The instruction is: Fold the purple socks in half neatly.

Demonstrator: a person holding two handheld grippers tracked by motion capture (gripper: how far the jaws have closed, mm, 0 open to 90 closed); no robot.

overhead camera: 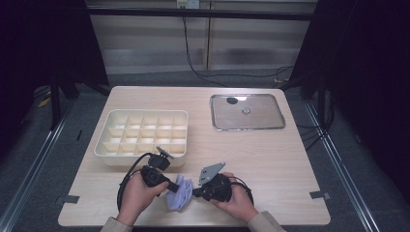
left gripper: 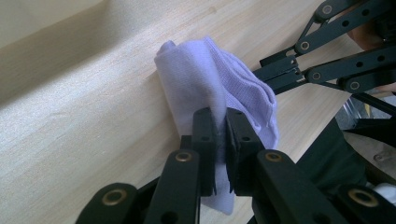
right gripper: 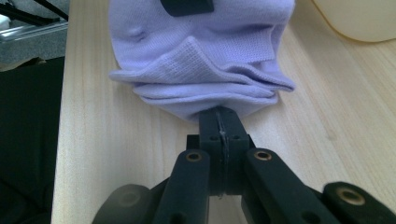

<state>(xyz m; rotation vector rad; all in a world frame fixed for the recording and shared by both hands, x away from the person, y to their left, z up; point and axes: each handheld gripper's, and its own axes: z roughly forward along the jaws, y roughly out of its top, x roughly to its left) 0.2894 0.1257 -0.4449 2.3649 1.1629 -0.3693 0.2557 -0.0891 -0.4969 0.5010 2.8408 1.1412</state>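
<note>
— Where's the sock?
— Between my two grippers, low over the table. My left gripper is clamped on its fold.
— And the right?
— Right gripper is pinched tight on the sock's edge.

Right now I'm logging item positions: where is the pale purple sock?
In the high view the sock lies at the table's near edge, pinched between the left tool and right tool, just in front of the cream divided tray.
</note>
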